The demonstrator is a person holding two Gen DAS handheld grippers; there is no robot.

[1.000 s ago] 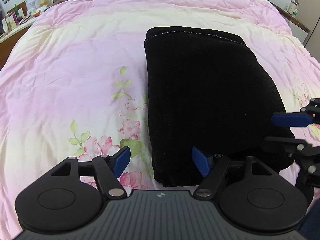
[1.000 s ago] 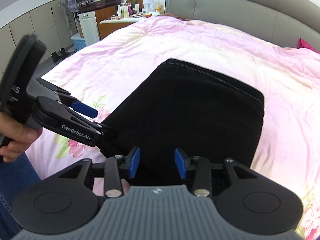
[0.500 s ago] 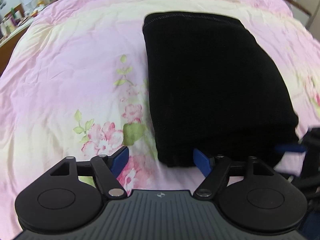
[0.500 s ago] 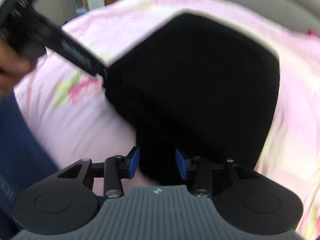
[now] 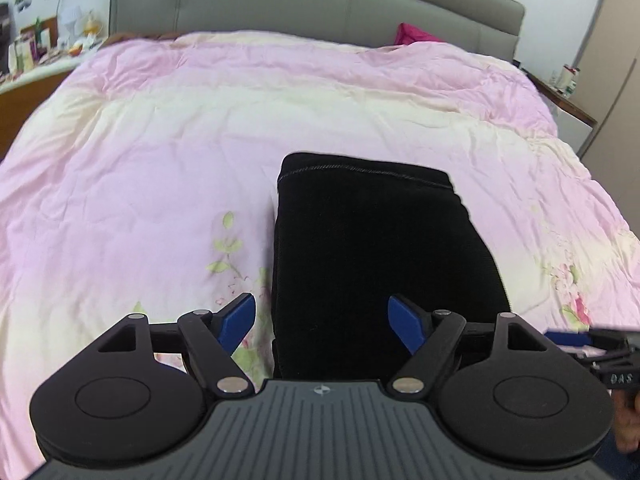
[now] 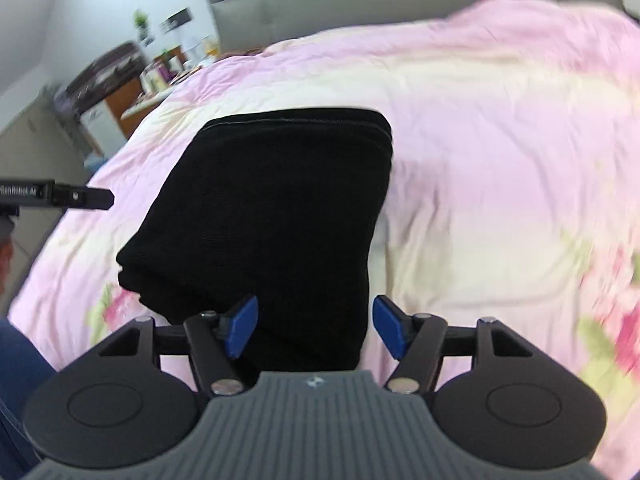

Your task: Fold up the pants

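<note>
Black pants lie folded into a thick rectangle on the pink floral duvet, their stitched edge away from me. My left gripper hovers over the bundle's near left corner, jaws wide and still opening, pads clear of the cloth. In the right wrist view the same pants fill the middle. My right gripper hangs over their near right edge, jaws opening, nothing pinched between the blue pads. The right gripper's tip shows at the left view's right edge, and the left gripper's finger shows at far left.
A grey padded headboard closes the far side of the bed, with a magenta pillow against it. A cluttered dresser stands at the left and a bedside table at the right. A person's blue trouser leg is close by.
My right gripper slid toward the pants' right edge, rolled, and opened its jaws. The left gripper lifted and drew back, so the headboard now shows, and its jaws widened slightly. The folded pants stayed put.
</note>
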